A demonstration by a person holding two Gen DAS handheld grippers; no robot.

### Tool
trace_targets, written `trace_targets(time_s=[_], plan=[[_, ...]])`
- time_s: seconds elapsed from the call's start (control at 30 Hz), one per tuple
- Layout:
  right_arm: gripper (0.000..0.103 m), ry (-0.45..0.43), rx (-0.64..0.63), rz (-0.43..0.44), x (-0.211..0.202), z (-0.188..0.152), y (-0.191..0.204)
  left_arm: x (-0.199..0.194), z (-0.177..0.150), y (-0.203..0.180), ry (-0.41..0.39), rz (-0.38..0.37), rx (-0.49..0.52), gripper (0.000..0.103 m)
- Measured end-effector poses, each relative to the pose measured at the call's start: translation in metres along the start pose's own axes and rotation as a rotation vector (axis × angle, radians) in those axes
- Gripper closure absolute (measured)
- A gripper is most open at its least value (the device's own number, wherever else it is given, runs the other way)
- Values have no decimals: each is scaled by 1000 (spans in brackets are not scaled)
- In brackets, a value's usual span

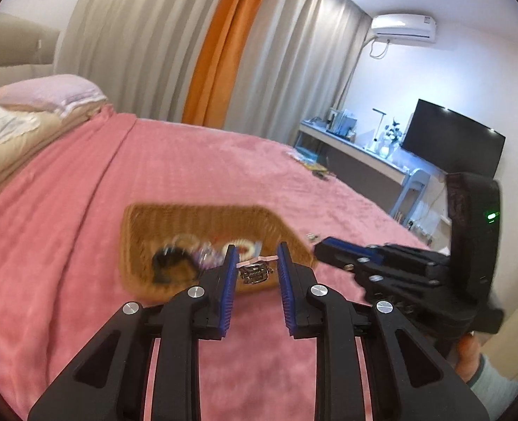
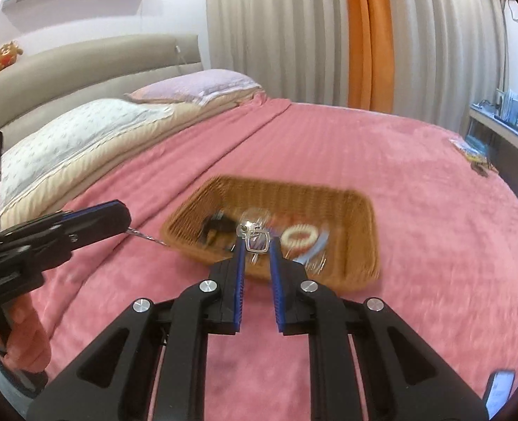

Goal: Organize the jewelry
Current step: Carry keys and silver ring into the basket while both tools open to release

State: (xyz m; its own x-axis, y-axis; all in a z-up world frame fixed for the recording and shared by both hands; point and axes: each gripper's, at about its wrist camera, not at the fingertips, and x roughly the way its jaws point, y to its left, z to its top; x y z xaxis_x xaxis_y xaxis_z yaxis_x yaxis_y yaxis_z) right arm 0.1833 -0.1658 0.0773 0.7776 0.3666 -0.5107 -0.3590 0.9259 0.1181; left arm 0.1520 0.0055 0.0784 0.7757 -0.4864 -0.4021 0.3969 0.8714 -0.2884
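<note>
Two grippers hung over the pink blanket (image 2: 364, 161) near a wicker basket (image 2: 360, 217). We saw our left gripper (image 1: 257, 256) part-closed on a small metal hair clip (image 1: 254, 273), pinched at the fingertips. Our right gripper (image 2: 257, 242) was likewise narrowed onto a square silver clip (image 2: 257, 242) at its tips, over the basket's near rim. Inside the basket, blurred, lay a black piece (image 2: 216, 226) toward nine o'clock and a white beaded bracelet (image 2: 299, 236) toward three o'clock. A pillow (image 2: 195, 86) sat at eleven o'clock.

Wicker basket (image 2: 357, 210) on pink bedspread (image 2: 399, 161)
</note>
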Motion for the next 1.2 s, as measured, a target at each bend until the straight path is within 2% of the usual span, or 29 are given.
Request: trace_targets(time_s=[0.1, 0.23, 0.3, 0.43, 0.63, 0.67, 0.73, 0.87, 0.93, 1.1, 1.2], plan=[[91, 30, 36, -8, 34, 17, -16, 27, 18, 4, -7, 10, 8, 82], [91, 83, 96, -23, 80, 28, -40, 74, 28, 26, 14, 41, -37, 82], [91, 109, 116, -27, 98, 28, -49, 100, 29, 42, 41, 53, -76, 82], [91, 224, 192, 6, 143, 27, -72, 141, 27, 69, 111, 70, -123, 82], [91, 276, 189, -11, 171, 19, -73, 163, 15, 85, 163, 93, -158, 82], [90, 277, 190, -16, 172, 18, -73, 164, 14, 85, 165, 96, -161, 82], [84, 273, 204, 7, 170, 17, -73, 161, 13, 85, 161, 102, -163, 61], [68, 244, 222, 9, 155, 18, -76, 146, 18, 83, 127, 93, -160, 54], [60, 220, 230, 16, 140, 20, -77, 132, 21, 79, 103, 84, -160, 42], [59, 155, 204, 6, 93, 17, -66, 87, 22, 55, 27, 101, -110, 31], [54, 104, 191, 0, 63, 10, -55, 57, 14, 36, -12, 127, -70, 22]])
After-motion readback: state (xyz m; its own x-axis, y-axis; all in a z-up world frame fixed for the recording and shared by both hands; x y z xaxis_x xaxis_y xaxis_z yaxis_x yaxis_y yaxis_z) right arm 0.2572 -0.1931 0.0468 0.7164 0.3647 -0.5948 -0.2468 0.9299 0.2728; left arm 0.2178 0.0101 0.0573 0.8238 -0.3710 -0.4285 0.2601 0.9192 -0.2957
